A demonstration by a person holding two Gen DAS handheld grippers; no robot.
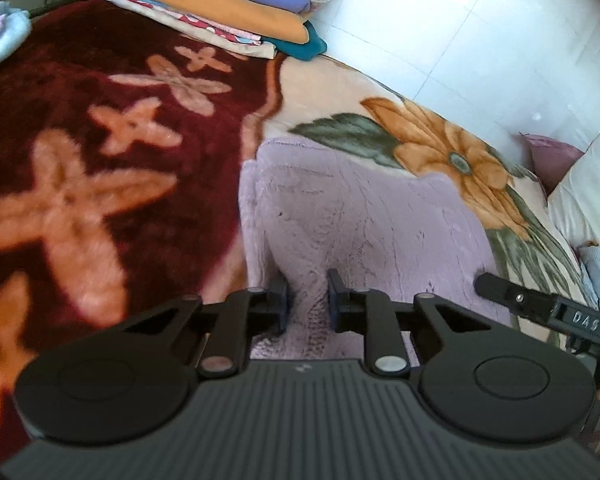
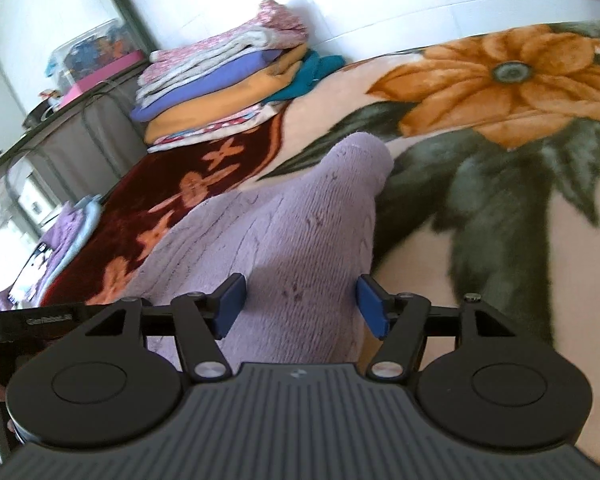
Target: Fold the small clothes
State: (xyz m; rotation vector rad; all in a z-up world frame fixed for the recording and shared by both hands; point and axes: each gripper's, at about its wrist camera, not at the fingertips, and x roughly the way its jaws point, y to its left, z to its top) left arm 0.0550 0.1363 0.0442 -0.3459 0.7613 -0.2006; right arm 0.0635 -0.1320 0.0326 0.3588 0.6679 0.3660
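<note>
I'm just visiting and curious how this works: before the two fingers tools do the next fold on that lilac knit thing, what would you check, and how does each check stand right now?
1. Left gripper has cloth between its fingers: ok, the lilac knit garment bunches in the narrow gap.
2. Left grip is firm: cannot tell, the pads are partly hidden.
3. Right gripper is ready to grasp: ok, fingers wide apart with the garment between them, not yet closed.
4. Garment lies flat for folding: not ok, a raised ridge shows in the right wrist view.
5. Folded stack is out of the way: ok, it sits at the far end of the floral blanket.
</note>
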